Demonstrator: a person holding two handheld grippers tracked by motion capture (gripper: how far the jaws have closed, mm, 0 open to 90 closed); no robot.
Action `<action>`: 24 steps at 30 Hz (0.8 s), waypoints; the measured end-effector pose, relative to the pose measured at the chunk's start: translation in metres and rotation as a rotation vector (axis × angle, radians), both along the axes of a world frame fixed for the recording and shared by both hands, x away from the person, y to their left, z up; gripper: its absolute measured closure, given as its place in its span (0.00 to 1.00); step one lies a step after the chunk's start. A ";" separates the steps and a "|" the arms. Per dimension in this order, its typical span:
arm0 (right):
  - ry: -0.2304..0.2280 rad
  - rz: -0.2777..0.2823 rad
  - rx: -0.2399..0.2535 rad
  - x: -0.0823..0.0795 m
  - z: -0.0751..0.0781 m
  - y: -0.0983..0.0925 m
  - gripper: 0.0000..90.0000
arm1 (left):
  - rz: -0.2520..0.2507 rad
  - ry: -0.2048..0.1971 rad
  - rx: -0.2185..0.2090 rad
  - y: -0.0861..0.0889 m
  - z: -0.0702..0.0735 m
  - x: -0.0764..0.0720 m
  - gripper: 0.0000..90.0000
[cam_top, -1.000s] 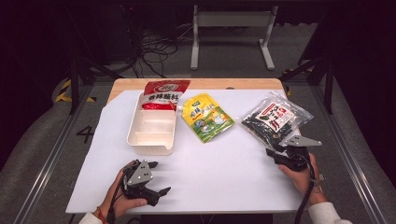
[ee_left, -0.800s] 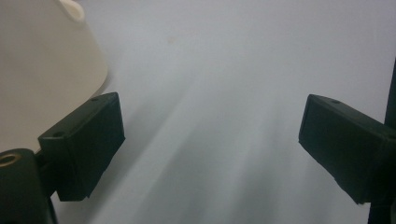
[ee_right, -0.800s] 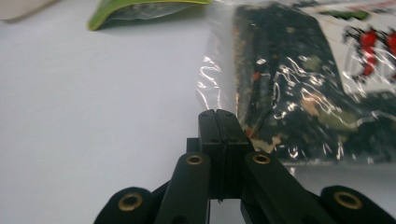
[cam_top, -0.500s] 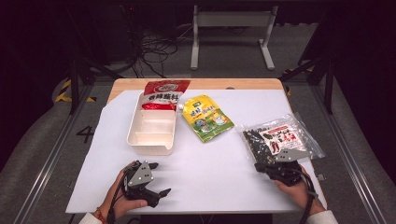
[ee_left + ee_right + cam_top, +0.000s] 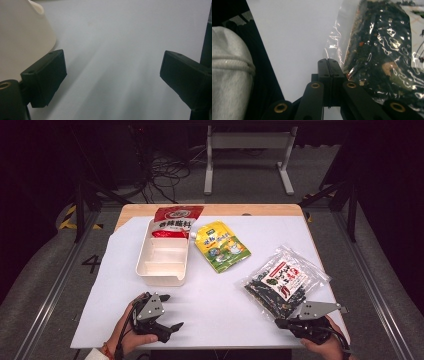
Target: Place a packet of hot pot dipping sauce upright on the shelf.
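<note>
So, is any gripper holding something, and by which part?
The right gripper is shut on the clear edge of the dark bag. The left gripper is open, holding nothing.

Dim room, grey floor [image 5: 45,285] with yellow-black hazard tape [image 5: 67,217] at left, tangled black cables [image 5: 160,175] behind, white metal stand [image 5: 247,150] at the back, wooden counter [image 5: 210,210] under a white sheet [image 5: 215,305], black frame rails [image 5: 372,285] alongside

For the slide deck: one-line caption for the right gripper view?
Right gripper, jaws shut, beside the edge of the clear bag of dark dried food on the white table.
</note>
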State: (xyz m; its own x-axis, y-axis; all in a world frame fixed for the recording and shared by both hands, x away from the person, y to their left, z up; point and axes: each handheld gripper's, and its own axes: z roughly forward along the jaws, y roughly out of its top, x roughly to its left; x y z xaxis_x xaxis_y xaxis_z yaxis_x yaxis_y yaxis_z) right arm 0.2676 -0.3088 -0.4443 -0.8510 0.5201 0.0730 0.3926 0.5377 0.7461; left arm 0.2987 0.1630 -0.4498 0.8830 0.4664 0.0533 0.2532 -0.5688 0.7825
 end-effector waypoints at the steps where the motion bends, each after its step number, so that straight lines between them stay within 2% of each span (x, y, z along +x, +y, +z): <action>1: 0.002 0.005 -0.016 -0.001 0.000 -0.001 1.00 | 0.001 0.001 0.000 0.000 0.000 0.000 0.08; 4: 0.015 0.007 -0.038 -0.004 0.001 -0.005 1.00 | 0.000 0.002 0.001 0.000 0.000 0.000 0.08; 6: 0.028 -0.006 -0.035 -0.005 0.002 -0.010 1.00 | -0.001 0.002 0.002 0.000 0.000 0.000 0.08; 7: 0.027 -0.011 -0.038 -0.005 0.003 -0.012 0.97 | -0.002 0.002 0.003 0.000 0.000 0.000 0.08; 8: 0.021 -0.024 -0.043 -0.005 0.003 -0.014 0.89 | -0.002 0.004 0.004 0.000 0.000 0.000 0.08; 10: 0.025 -0.051 -0.023 -0.004 0.005 -0.018 0.81 | -0.001 0.004 0.005 -0.001 0.000 0.000 0.09; 11: 0.025 -0.051 -0.023 -0.004 0.005 -0.018 0.81 | -0.002 0.003 0.005 -0.001 0.000 0.000 0.09; 12: -0.003 -0.124 -0.027 -0.003 0.011 -0.022 0.59 | -0.004 0.006 0.005 -0.001 -0.001 0.001 0.08; 13: -0.005 -0.155 -0.019 -0.001 0.013 -0.026 0.56 | -0.006 0.008 0.004 -0.002 -0.001 0.001 0.08; 14: -0.005 -0.155 -0.019 -0.001 0.013 -0.026 0.56 | -0.006 0.008 0.004 -0.002 -0.001 0.001 0.08; 15: -0.007 -0.189 0.008 0.001 0.015 -0.031 0.52 | -0.006 0.010 0.007 -0.002 -0.001 0.001 0.08; 16: -0.008 -0.249 0.032 0.003 0.018 -0.036 0.47 | -0.005 0.011 0.009 -0.002 -0.002 0.001 0.08; 17: -0.003 -0.318 0.050 0.007 0.019 -0.041 0.47 | -0.008 0.013 0.008 -0.003 -0.002 0.002 0.08; 20: 0.047 -0.493 0.091 0.022 0.015 -0.052 0.36 | -0.017 0.015 0.004 -0.007 -0.001 0.003 0.08; 21: 0.080 -0.523 0.104 0.030 0.010 -0.055 0.34 | -0.018 0.017 0.004 -0.008 -0.001 0.003 0.09; 24: 0.154 -0.536 0.135 0.045 -0.002 -0.055 0.26 | -0.027 0.022 0.003 -0.011 -0.001 0.003 0.08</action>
